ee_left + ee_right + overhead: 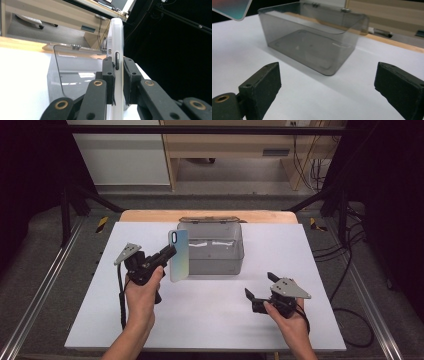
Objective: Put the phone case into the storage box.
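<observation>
High view first, lower edge of the frame: two forearms come in, each hand wrapped round a gripper. At lower right the right gripper (257, 294) hangs just above the white table (90, 320), its jaws spread wide with nothing between them; the right gripper view shows the two black pads (262, 85) far apart over bare tabletop, aimed at the near wall of the box. It looks parked there to be ready, perhaps to steady the box.

Left of centre, the left gripper (172, 251) holds a phone case (179, 255) upright and clear of the table, its iridescent back facing the camera. In the left gripper view the pads (108, 75) pinch the case (117, 37) by its thin edge, one on each face, near a side slot. An edge grip like this keeps the case vertical, which probably suits lowering it in.

Just beyond, at frame centre, the smoky transparent box (215, 250) stands open, its hinged lid (210, 220) folded back toward the far edge. The case overlaps its left wall in the picture; it is not yet inside.
</observation>
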The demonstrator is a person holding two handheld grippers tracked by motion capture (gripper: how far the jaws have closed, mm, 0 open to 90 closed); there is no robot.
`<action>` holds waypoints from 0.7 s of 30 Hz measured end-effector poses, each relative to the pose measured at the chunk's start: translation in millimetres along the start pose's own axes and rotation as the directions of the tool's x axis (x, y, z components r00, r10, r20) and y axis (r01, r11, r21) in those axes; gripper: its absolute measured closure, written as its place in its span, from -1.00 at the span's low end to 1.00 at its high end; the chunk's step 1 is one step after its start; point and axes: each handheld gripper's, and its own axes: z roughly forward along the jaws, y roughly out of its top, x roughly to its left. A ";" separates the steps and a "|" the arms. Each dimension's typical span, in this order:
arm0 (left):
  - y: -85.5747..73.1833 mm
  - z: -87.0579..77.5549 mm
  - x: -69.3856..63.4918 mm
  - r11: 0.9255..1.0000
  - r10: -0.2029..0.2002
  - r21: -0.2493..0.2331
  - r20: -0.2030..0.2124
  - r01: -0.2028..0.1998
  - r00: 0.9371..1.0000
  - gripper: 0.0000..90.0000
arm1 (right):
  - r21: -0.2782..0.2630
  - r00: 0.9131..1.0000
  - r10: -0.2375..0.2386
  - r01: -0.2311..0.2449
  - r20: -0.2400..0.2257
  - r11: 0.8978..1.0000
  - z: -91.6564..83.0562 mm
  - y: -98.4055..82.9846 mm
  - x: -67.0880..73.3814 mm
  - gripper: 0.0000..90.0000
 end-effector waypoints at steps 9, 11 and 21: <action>24.5 30.3 -21.1 0.999 0.017 0.029 -0.033 -0.016 0.999 0.80 | -0.125 0.991 0.063 -0.048 0.118 0.991 -17.3 -6.5 -15.7 -0.85; 29.6 37.7 -27.3 0.999 0.024 0.031 -0.044 -0.022 0.999 0.80 | -0.136 0.991 0.063 -0.046 0.121 0.990 -18.4 -6.4 -17.3 -0.85; 42.0 79.5 -46.2 0.999 0.027 0.049 -0.129 -0.020 0.991 0.80 | -0.133 0.990 0.065 -0.048 0.123 0.990 -22.2 -3.7 -17.9 -0.86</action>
